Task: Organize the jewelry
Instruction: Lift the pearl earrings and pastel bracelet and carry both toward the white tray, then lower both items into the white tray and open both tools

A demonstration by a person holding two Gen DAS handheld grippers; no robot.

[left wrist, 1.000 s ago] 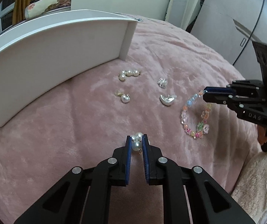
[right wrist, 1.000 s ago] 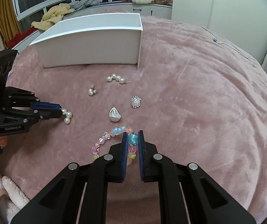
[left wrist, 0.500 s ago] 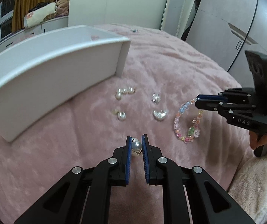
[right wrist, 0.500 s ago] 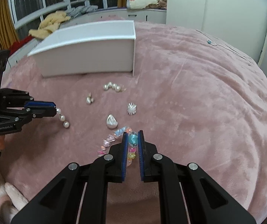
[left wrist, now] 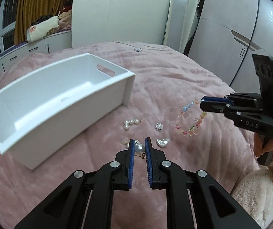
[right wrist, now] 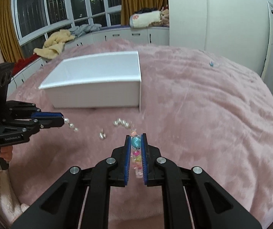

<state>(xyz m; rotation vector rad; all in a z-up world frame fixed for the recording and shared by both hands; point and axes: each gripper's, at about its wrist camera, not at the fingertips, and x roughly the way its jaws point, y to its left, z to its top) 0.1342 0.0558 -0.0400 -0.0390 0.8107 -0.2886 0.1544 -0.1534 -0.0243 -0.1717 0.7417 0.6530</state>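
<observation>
My left gripper (left wrist: 139,146) is shut on a pearl earring (left wrist: 140,148) and holds it above the pink blanket; from the right wrist view the pearls (right wrist: 71,126) hang from its tips. My right gripper (right wrist: 136,143) is shut on a colourful bead bracelet (right wrist: 136,143), which hangs in a loop (left wrist: 189,118) off the blanket. A white open box (left wrist: 46,103) stands beyond, to the left; it also shows in the right wrist view (right wrist: 98,87). On the blanket lie a pearl string (left wrist: 129,123), a silver flower piece (left wrist: 158,126), a silver heart (left wrist: 162,142) and a small pearl earring (right wrist: 102,135).
The pink blanket (right wrist: 203,114) covers the whole bed. White cabinets and a window with folded blankets (right wrist: 148,19) run along the far side. A small blue item (right wrist: 211,63) lies far back on the blanket. White wardrobes (left wrist: 241,38) stand to the right.
Both grippers have lifted, each with its piece. The pearl earring and the bracelet have come off the blanket, and the box's inside has come into view.
</observation>
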